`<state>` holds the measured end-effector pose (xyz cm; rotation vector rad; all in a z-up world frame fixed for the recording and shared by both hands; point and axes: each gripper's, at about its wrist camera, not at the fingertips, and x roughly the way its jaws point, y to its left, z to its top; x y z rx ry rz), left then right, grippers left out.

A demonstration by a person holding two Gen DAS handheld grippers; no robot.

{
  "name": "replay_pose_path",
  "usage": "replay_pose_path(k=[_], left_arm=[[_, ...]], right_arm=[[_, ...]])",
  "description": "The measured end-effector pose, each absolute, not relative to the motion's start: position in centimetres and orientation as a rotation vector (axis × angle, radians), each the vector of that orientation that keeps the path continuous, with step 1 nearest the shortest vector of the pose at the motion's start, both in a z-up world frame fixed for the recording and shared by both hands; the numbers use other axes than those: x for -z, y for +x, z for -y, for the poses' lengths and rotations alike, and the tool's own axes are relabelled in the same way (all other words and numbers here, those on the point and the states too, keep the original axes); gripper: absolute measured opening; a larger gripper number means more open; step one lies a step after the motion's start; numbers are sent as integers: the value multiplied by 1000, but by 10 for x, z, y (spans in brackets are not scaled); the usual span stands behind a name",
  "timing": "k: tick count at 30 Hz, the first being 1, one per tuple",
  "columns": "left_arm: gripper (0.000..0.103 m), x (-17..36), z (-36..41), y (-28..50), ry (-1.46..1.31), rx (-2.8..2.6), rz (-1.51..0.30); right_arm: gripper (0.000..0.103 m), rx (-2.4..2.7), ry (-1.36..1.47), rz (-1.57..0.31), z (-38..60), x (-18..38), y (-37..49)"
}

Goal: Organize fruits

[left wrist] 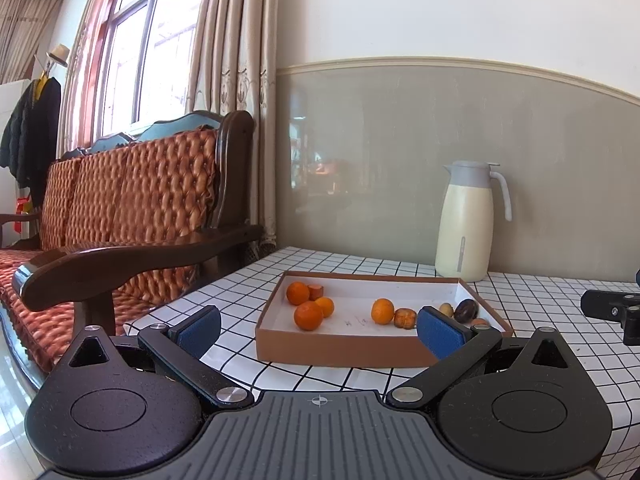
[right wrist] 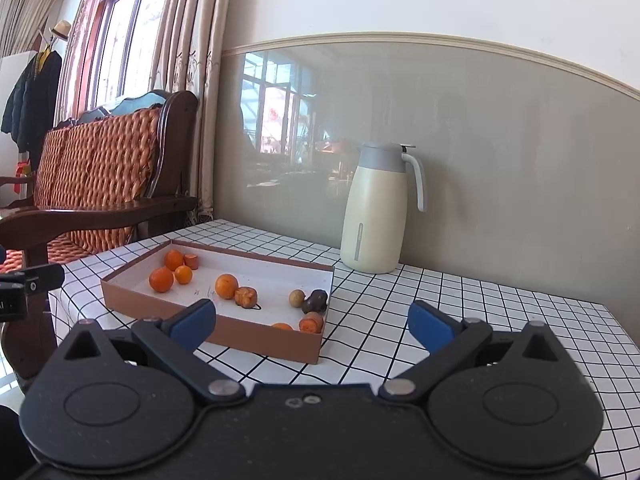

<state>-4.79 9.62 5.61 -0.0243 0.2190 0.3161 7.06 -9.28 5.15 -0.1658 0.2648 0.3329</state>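
my left tool (left wrist: pixel 320 330) is spread wide and holds nothing, and my right tool (right wrist: pixel 312 324) is wide and empty too. both hang just in front of the shallow brown cardboard box with white inside (right wrist: pixel 256 332) on the table with the black-and-white grid cloth (right wrist: pixel 460 320). the small orange fruits (right wrist: pixel 161 279) lie inside the box, with a dark purple fruit (right wrist: pixel 315 300) near its right corner. a cream thermos jug with grey lid (right wrist: pixel 374 208) stands behind the box, by the wall.

Orange fruits (right wrist: pixel 161 279), brown box (right wrist: pixel 256 340) – white inside, blk/white grid tablecloth (right wrist: pixel 460 312), cream jug (right wrist: pixel 374 216)
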Motion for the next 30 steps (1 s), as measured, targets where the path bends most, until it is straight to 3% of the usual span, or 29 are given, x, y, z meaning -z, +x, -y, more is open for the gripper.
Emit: replay_pose_path(k=[30], left_arm=[[103,-56,-92,-47,-14,-313,-217]], right_arm=[[97,-339,-172,-269,92,-51,70]])
